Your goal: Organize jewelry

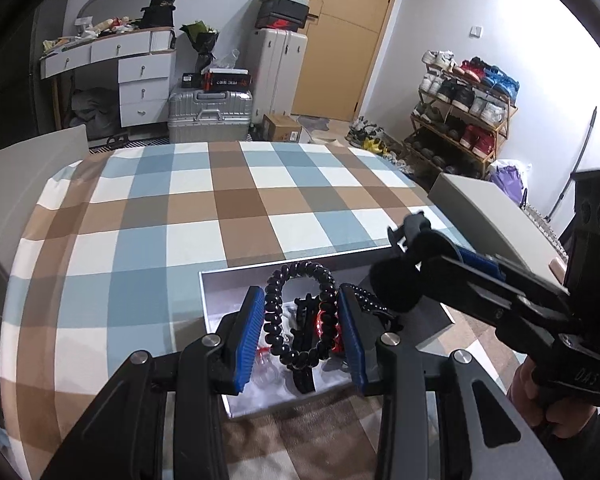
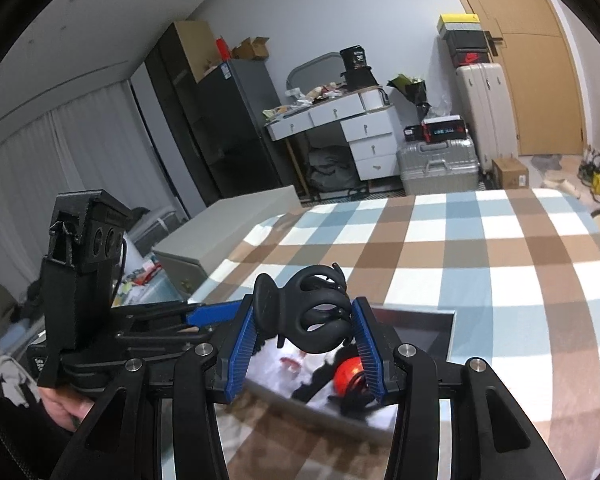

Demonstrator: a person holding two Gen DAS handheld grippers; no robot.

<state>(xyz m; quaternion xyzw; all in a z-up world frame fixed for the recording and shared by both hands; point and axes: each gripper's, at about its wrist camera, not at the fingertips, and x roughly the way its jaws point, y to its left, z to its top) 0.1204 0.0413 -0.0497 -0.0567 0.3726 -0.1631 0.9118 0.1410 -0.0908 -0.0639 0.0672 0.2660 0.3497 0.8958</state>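
Left tool [image 1: 300,332] clamps coiled beaded bracelet [image 1: 300,312]; right tool [image 2: 306,340] apparently pinches glossy claw clip [image 2: 312,312].

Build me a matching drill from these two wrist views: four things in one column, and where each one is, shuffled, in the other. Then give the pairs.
1. black coiled bracelet
2. black hair claw
3. open box
4. shoe rack

A. against the far wall
B. on the checked cloth
C. between the right gripper fingers
D. between the left gripper fingers

Pairs: 1-D, 2-C, 3-B, 4-A
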